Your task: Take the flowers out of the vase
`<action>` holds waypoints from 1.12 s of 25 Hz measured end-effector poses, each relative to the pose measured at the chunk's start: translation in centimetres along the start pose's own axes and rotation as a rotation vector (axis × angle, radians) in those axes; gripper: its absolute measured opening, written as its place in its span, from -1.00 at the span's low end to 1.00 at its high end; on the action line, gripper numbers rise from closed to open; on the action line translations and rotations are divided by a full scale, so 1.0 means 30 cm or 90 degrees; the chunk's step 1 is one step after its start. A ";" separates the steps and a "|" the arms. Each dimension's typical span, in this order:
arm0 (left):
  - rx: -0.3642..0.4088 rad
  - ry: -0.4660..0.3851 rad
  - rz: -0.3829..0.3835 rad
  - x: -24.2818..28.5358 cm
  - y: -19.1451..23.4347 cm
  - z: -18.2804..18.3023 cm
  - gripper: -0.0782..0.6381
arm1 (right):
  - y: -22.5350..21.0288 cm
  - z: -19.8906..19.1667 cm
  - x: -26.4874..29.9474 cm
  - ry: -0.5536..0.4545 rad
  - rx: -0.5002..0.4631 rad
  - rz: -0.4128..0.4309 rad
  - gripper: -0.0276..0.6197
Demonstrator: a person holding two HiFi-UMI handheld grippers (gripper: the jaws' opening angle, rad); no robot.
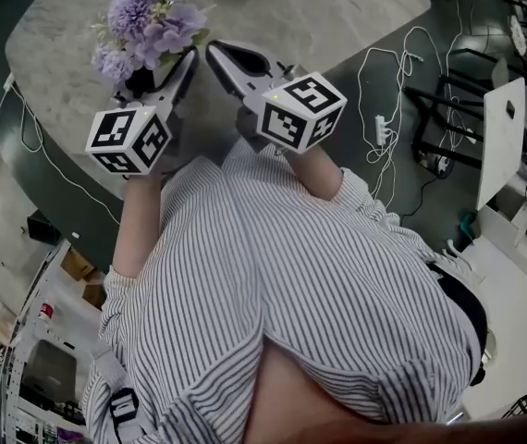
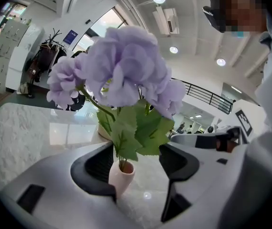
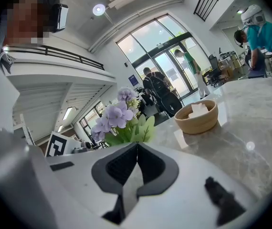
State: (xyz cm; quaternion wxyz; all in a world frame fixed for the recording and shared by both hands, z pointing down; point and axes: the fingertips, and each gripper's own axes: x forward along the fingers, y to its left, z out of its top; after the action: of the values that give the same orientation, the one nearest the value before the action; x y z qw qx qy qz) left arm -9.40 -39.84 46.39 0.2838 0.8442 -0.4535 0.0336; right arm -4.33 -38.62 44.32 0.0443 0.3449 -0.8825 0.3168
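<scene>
Purple flowers (image 1: 148, 21) with green leaves stand in a small pink vase (image 2: 121, 175) on the marble table (image 1: 337, 7). In the left gripper view the blooms (image 2: 121, 70) fill the frame. The vase sits between the jaws of my left gripper (image 2: 136, 163), close to the left pad and with a gap on the right. That gripper (image 1: 166, 74) is open, reaching in low at the stems. My right gripper (image 1: 215, 52) is beside the flowers on their right; its pads (image 3: 137, 149) meet with nothing between them. From there the flowers (image 3: 114, 118) show just beyond the tips.
A wooden bowl (image 3: 197, 118) holding white pieces sits on the table farther out. The table's curved edge runs near my body. White cables (image 1: 393, 91) lie on the floor at the right, beside white furniture (image 1: 508, 137). People (image 3: 260, 42) stand in the background.
</scene>
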 end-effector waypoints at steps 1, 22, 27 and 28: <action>0.001 0.000 0.001 0.004 0.003 0.001 0.07 | 0.002 0.001 0.002 0.000 -0.001 0.003 -0.87; 0.042 -0.044 0.033 0.003 0.039 0.046 -0.46 | 0.006 -0.015 -0.019 0.005 0.003 0.001 -0.87; 0.033 -0.047 0.039 0.008 0.043 0.046 -0.56 | 0.001 -0.015 -0.023 0.007 0.001 0.001 -0.87; 0.032 -0.048 0.040 0.007 0.046 0.047 -0.58 | 0.002 -0.014 -0.023 0.007 0.000 0.001 -0.87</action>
State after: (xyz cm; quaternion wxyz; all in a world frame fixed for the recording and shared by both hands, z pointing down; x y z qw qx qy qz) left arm -10.64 -41.31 45.91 0.2442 0.8370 -0.4892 0.0224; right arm -3.91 -37.94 44.44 0.0490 0.3427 -0.8823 0.3188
